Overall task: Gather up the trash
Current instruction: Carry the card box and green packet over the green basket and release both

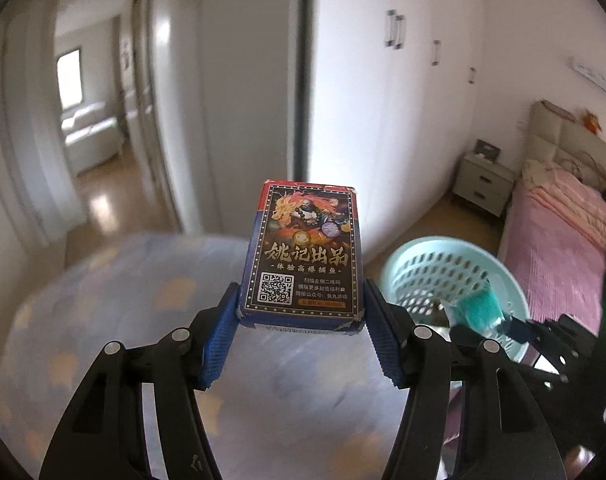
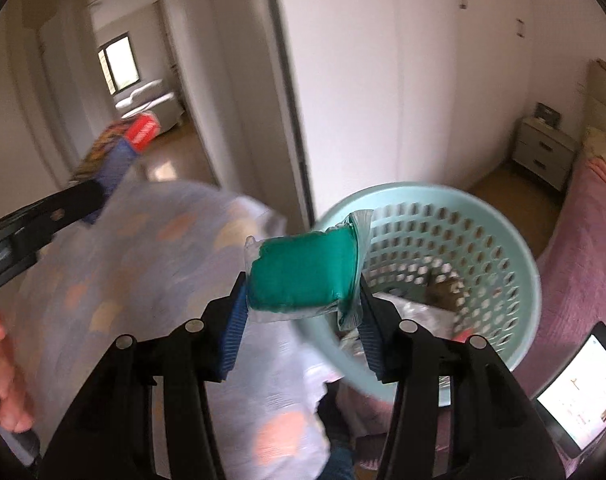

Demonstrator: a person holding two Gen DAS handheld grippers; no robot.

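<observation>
My left gripper (image 1: 301, 304) is shut on a blue playing-card box (image 1: 305, 256) with a dragon picture and a QR code, held upright in the air above a pale patterned cloth (image 1: 143, 320). My right gripper (image 2: 303, 300) is shut on a green block in clear plastic wrap (image 2: 303, 272), held at the near rim of a light blue perforated basket (image 2: 483, 220). The basket holds crumpled wrappers (image 2: 415, 312). In the left wrist view the basket (image 1: 443, 268) and the right gripper with the green block (image 1: 479, 312) lie to the right. The left gripper and card box show at the left in the right wrist view (image 2: 115, 160).
White wardrobe doors (image 1: 383, 100) stand behind. A pink bed (image 1: 559, 248) and a nightstand (image 1: 483, 184) are at the right. An open doorway (image 1: 91, 120) leads to another room at the left. A lit tablet screen (image 2: 575, 396) lies at the lower right.
</observation>
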